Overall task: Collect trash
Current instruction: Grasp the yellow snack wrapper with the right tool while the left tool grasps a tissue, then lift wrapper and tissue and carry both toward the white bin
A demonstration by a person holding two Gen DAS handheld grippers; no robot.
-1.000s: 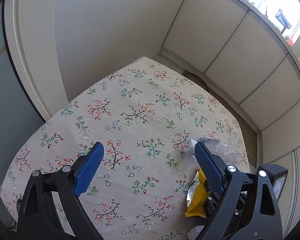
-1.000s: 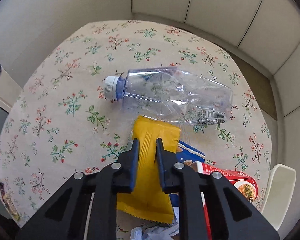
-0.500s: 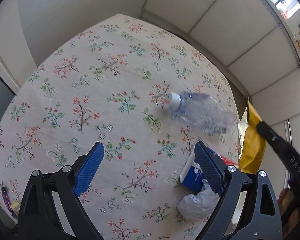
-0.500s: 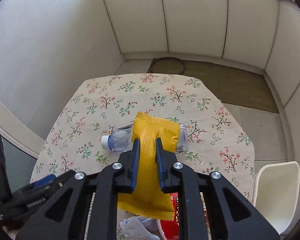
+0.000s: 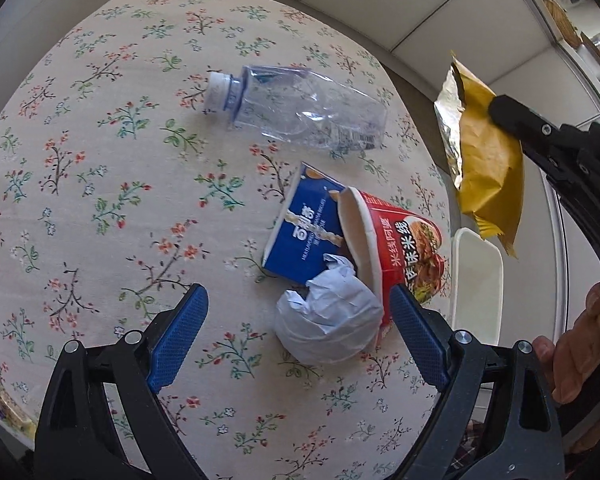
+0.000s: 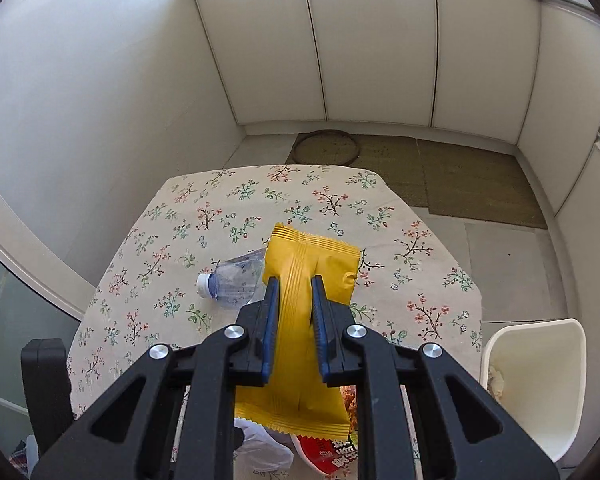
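Observation:
My right gripper point(image 6: 294, 284) is shut on a yellow snack wrapper point(image 6: 300, 384) and holds it high above the table; the wrapper also shows in the left wrist view point(image 5: 488, 160), above the white bin point(image 5: 478, 280). My left gripper point(image 5: 300, 332) is open and empty, low over a crumpled white paper ball point(image 5: 328, 320). Beside the ball lie a blue carton point(image 5: 304, 232) and a tipped red noodle cup point(image 5: 400, 240). A crushed clear bottle point(image 5: 300, 108) lies farther back on the table; it also shows in the right wrist view point(image 6: 236, 280).
The table point(image 5: 100, 200) has a floral cloth. The white bin point(image 6: 540, 380) stands past its right edge. White cabinets point(image 6: 380, 40) and a mat on the floor point(image 6: 460, 176) lie beyond the table.
My right gripper has lifted the yellow wrapper off the table and risen well above it. My left gripper has swung right and down toward the paper ball, carton and cup.

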